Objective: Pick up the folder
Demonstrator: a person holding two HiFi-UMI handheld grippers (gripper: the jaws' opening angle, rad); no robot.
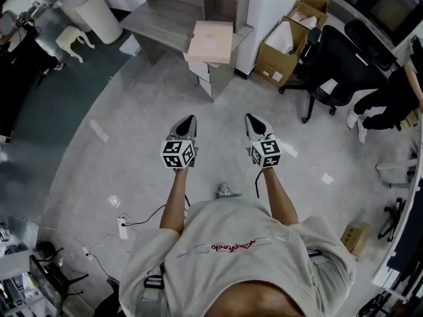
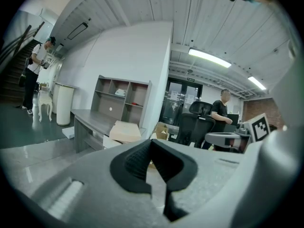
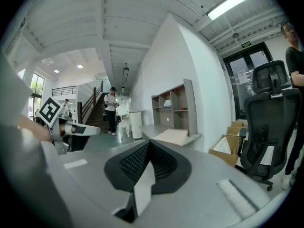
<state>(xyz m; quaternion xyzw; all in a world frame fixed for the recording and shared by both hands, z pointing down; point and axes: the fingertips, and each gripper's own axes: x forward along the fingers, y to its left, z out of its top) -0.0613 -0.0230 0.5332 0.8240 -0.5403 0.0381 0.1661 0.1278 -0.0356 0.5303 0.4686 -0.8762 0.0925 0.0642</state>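
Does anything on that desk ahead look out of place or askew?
The folder sits at the near corner of the desk, seemingly jutting past the edge. Nothing looks spilled or damaged.

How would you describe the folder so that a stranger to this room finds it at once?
Look for the grey desk with shelves, against the white pillar. The folder lies flat on the desk's end nearest that pillar. It is the only pale pink, closed, flat thing; the brown cardboard boxes beyond the pillar stand open on the floor.

Pale pink folder flat on desk
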